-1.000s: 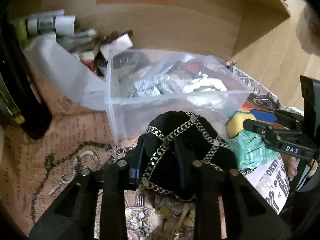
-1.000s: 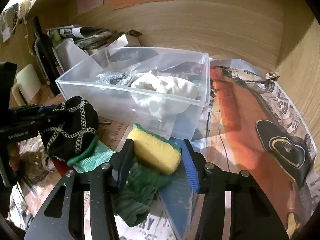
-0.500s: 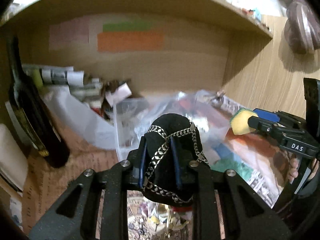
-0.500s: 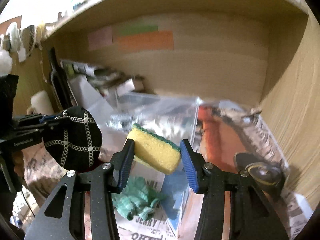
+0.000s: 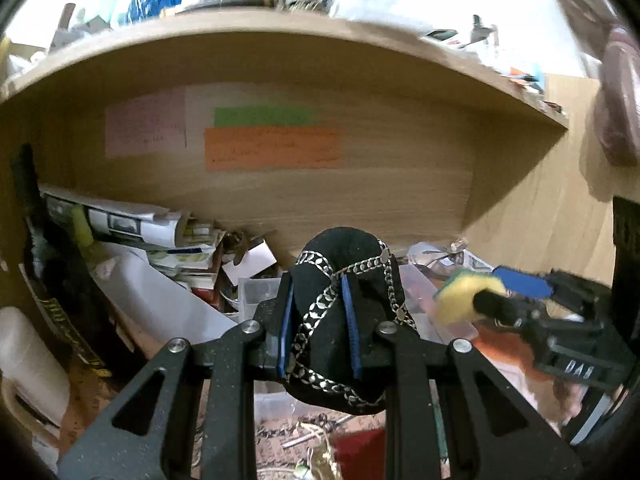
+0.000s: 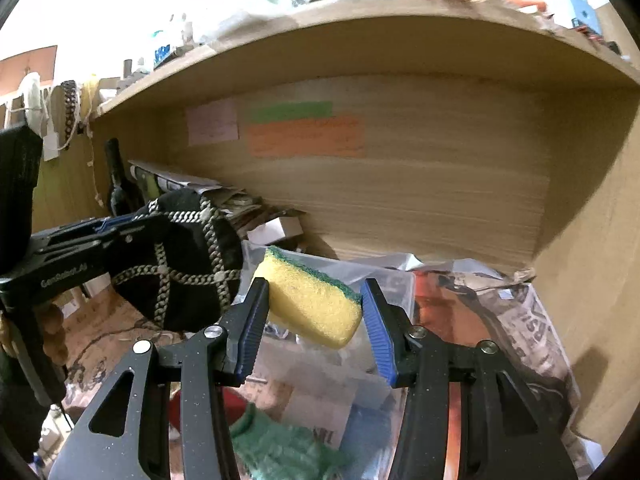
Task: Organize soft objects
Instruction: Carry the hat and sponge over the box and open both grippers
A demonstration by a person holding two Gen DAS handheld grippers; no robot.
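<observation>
My left gripper (image 5: 318, 320) is shut on a black soft pouch with silver chain trim (image 5: 344, 280) and holds it high above the desk. It also shows in the right wrist view (image 6: 180, 264) at the left. My right gripper (image 6: 312, 312) is shut on a yellow sponge with a green scouring side (image 6: 308, 300), lifted in front of the clear plastic bin (image 6: 384, 284). The sponge also shows in the left wrist view (image 5: 460, 296) at the right. A green knitted cloth (image 6: 280, 444) lies on the desk below the right gripper.
A wooden shelf (image 6: 360, 40) runs overhead, with coloured sticky notes (image 6: 304, 136) on the back panel. A dark bottle (image 5: 48, 272), rolled papers (image 5: 132, 224) and a white jug (image 5: 24, 360) stand at the left. Printed paper (image 6: 532, 320) covers the desk at the right.
Both grippers have risen with their loads: the pouch and the sponge went from desk level to well above the bin. The green cloth stayed on the desk.
</observation>
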